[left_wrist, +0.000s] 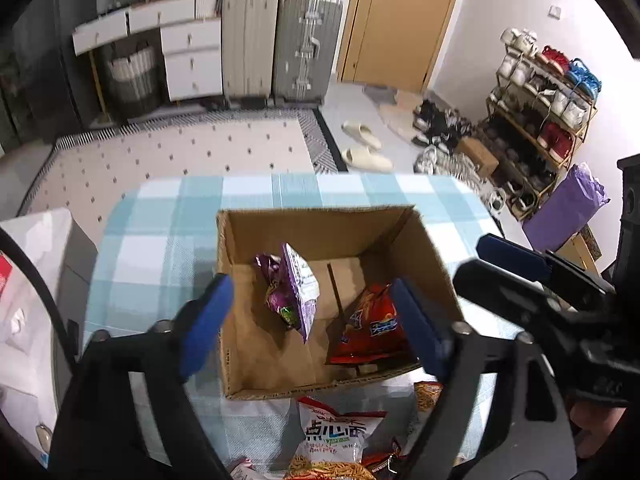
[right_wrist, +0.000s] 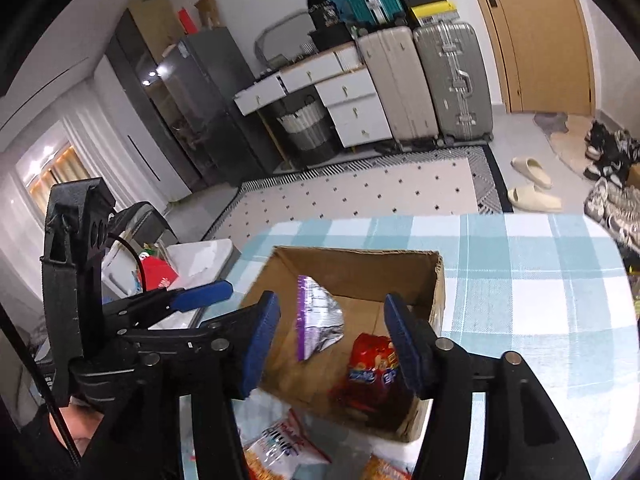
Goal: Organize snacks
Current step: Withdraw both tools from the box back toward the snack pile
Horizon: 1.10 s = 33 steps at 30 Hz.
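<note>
An open cardboard box sits mid-table on a blue-and-white checked cloth, holding two snack packs: a purple bag standing on edge at 10 o'clock inside it and a red bag lying at 4 o'clock. More snack packs lie on the cloth at the box's 6 o'clock side. Above the box, the left gripper hangs with jaws spread wide, gripping nothing; the right gripper hovers beside it, jaws partly apart, also empty. Suitcases line the far wall at 12 o'clock.
</note>
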Tool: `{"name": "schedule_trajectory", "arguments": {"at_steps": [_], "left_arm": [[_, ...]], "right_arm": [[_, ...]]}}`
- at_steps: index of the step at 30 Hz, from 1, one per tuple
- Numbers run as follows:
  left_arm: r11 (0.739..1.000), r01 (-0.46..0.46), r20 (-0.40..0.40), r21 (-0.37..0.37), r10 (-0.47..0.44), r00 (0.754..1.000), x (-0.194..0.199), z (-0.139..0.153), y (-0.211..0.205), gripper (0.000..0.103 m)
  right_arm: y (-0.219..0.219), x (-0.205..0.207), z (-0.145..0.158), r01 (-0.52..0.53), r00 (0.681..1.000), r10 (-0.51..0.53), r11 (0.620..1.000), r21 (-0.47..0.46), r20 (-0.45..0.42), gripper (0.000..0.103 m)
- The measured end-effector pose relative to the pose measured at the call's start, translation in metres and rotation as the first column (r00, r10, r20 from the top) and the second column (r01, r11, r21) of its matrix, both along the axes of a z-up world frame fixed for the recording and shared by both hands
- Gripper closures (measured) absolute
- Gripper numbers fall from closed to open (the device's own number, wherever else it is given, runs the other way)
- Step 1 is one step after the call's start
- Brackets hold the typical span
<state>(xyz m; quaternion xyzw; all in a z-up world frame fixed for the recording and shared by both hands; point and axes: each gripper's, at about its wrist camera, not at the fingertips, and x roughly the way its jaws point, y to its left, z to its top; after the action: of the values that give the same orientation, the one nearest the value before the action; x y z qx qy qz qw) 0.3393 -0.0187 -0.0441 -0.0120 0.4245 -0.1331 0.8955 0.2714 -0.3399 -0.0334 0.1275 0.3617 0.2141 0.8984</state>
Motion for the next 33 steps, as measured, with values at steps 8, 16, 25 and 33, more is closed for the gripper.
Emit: {"name": "schedule_trajectory", "arguments": {"at_steps": [8,16,25,33], "left_arm": [[1.000,-0.021,0.067,-0.009,0.021,0.998,-0.055,0.039,0.016,0.021],[1.000,-0.027,0.175,-0.002,0.027,0.984,-0.128,0.077,0.031,0.016],[0.998,-0.068,0.297,-0.015,0.069,0.952,-0.222,0.094,0.056,0.001],[0.996,-0.085,0.316,-0.026,0.089,0.944,-0.292,0.071,0.072,0.001]], "right_arm": [[-0.002,-0.057,0.035,0.006,0.996,-0.008,1.000,0.022,0.084,0.033],[-0.001,-0.123,0.065,-0.008,0.985,0.006,1.000,0.012,0.171,0.020],[-0.008,-0.215,0.078,0.026,0.952,-0.019,1.000,-0.017,0.305,0.005],[-0.014,-0.274,0.065,0.010,0.945,-0.003,1.000,-0.020,0.327,0.003]]}}
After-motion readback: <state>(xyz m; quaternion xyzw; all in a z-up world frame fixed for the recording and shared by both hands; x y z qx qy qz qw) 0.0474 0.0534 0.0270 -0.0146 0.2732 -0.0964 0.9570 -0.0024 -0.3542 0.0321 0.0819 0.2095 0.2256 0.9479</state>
